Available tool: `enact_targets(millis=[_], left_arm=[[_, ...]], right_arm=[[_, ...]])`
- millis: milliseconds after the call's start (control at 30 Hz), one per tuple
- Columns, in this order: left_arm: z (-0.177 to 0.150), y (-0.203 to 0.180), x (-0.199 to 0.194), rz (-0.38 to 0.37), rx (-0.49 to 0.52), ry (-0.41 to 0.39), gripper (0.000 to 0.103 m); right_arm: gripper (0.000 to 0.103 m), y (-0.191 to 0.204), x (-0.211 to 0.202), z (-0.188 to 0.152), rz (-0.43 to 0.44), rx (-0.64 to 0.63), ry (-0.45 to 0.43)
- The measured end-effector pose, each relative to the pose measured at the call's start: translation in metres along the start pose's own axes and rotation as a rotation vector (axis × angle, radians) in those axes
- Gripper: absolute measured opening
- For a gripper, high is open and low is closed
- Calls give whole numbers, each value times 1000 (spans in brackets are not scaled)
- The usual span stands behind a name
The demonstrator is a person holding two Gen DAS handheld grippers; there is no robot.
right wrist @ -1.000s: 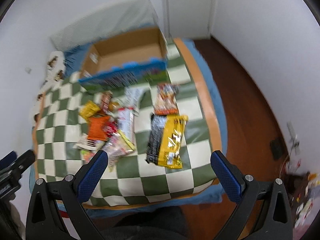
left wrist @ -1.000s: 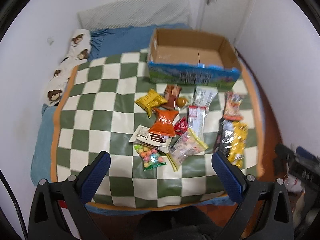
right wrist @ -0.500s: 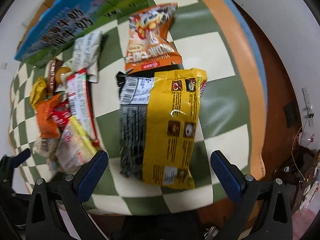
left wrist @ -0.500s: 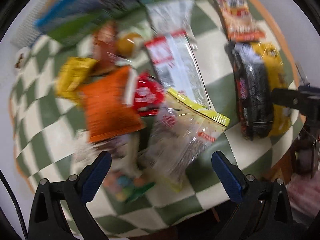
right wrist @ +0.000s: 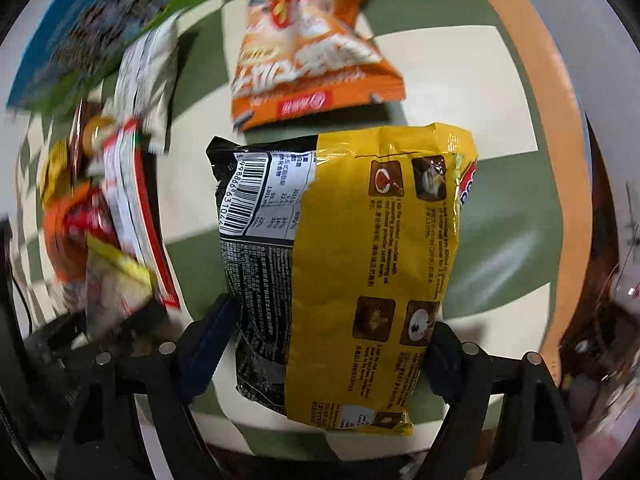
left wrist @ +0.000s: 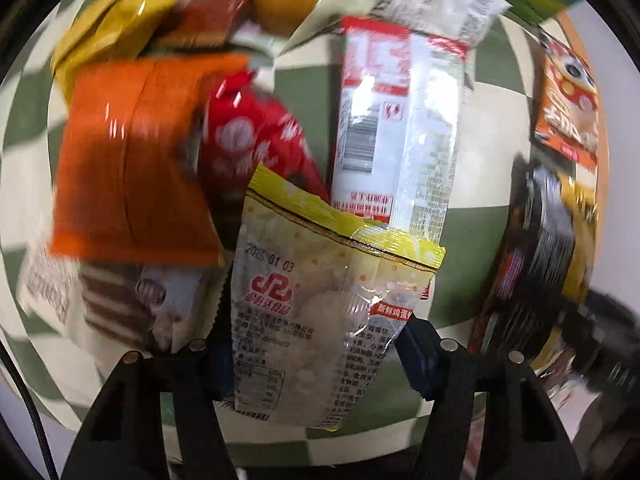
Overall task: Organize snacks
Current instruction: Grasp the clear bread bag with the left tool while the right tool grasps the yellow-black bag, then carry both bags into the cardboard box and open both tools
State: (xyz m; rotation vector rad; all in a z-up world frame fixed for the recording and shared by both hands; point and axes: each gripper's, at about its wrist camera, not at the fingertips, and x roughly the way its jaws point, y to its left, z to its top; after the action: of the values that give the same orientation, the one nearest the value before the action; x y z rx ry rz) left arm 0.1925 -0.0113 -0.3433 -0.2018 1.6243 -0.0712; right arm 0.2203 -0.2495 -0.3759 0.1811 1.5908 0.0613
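Lying at the lower centre of the left wrist view, a clear cake packet with a yellow top seal (left wrist: 320, 300) sits between the blue fingers of the left gripper (left wrist: 316, 356), whose jaws have just been closing and now stand against both of its edges. In the right wrist view a yellow-and-black noodle pack (right wrist: 352, 264) fills the middle of the frame, and the right gripper (right wrist: 328, 344) has likewise just been closing, its pads now touching the pack's two long sides near the lower end. Above the cake packet lie a red-and-white wrapped bar (left wrist: 400, 128) and a small red packet (left wrist: 256, 136), with an orange packet (left wrist: 132, 160) at the left and a wafer packet (left wrist: 120, 304) below it. Above the noodle pack, just apart from it, rests an orange snack bag (right wrist: 312, 52). Everything lies on a green-and-white checked blanket (right wrist: 500, 216), and a blue-and-green box (right wrist: 88, 28) shows blurred at the upper left.
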Motion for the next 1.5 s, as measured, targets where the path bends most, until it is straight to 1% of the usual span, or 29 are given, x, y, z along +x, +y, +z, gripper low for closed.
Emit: enact_targets(millis=[67, 167, 200, 267, 333, 367, 433, 467, 500, 600, 633, 667, 700, 767, 833, 867, 933, 1033, 1100, 1133, 1200, 1233, 1267, 1300, 1333, 1367, 1433, 1467, 1500], left_arm=[[-4, 1, 0, 5, -13, 1, 64], [-13, -5, 7, 35, 7, -7, 65], [-16, -9, 10, 47, 30, -6, 66], [-19, -14, 11, 70, 67, -2, 66], [-22, -17, 7, 79, 82, -9, 66], [-24, -19, 5, 83, 80, -13, 60], [-28, -19, 1, 85, 65, -26, 52], [-31, -13, -8, 78, 56, -30, 48], [-34, -10, -13, 74, 47, -38, 47], [-38, 4, -39, 66, 42, -61, 43], [-44, 8, -48, 53, 39, -72, 42], [-56, 21, -67, 38, 34, -78, 42], [-61, 32, -80, 18, 29, -83, 42], [-71, 41, -100, -31, 24, -96, 41], [-78, 50, -122, -64, 27, -110, 41], [-78, 53, -139, -84, 30, -124, 41], [-81, 62, -170, -109, 32, -148, 41], [-80, 72, -218, -168, 16, -188, 41], [-72, 82, -257, -206, -1, -233, 41], [-66, 76, -276, -216, -7, -250, 41], [-49, 84, -313, -239, -33, -296, 41], [-42, 78, -325, -243, -44, -316, 41], [-31, 77, -342, -250, -54, -341, 41], [-16, 84, -355, -255, -64, -360, 41], [-1, 90, -369, -255, -77, -386, 41], [12, 94, -380, -253, -82, -400, 41], [39, 99, -396, -241, -98, -415, 41], [57, 97, -400, -240, -100, -406, 41], [71, 96, -397, -248, -107, -387, 41]], right_arm=[[87, 1, 5, -3, 4, -25, 27], [96, 0, 21, -5, 15, -24, 50], [97, 0, 25, -4, 11, -26, 53], [97, 4, 35, -1, -24, -29, 57], [98, 5, 44, 2, -44, -23, 39], [97, 5, 47, 1, -49, -19, 29], [89, 4, 50, -3, -72, -9, 8], [87, 4, 50, -5, -76, -2, -1], [86, 3, 48, -18, -76, 5, -8], [86, 1, 42, -26, -80, 15, -11], [86, 2, 42, -30, -75, 19, -9], [86, 3, 41, -33, -70, 22, -9], [86, 4, 39, -35, -67, 24, -13], [86, 4, 30, -36, -67, 32, -33], [86, -1, 22, -29, -52, 38, -53], [86, -1, 15, -28, -41, 41, -66], [86, -13, 3, -22, -19, 34, -99], [86, -13, -22, -17, 25, 24, -140], [86, -10, -53, -8, 58, 6, -177], [86, -8, -66, 0, 76, -8, -203], [86, -5, -88, 19, 120, -27, -246], [86, -3, -103, 28, 141, -34, -261], [86, -2, -110, 40, 159, -46, -274], [86, 0, -124, 50, 173, -56, -288], [86, 1, -132, 68, 184, -70, -311], [86, 3, -140, 78, 185, -79, -323], [86, 7, -144, 113, 176, -108, -356], [86, 9, -143, 133, 164, -120, -364], [86, 11, -143, 145, 160, -127, -365]])
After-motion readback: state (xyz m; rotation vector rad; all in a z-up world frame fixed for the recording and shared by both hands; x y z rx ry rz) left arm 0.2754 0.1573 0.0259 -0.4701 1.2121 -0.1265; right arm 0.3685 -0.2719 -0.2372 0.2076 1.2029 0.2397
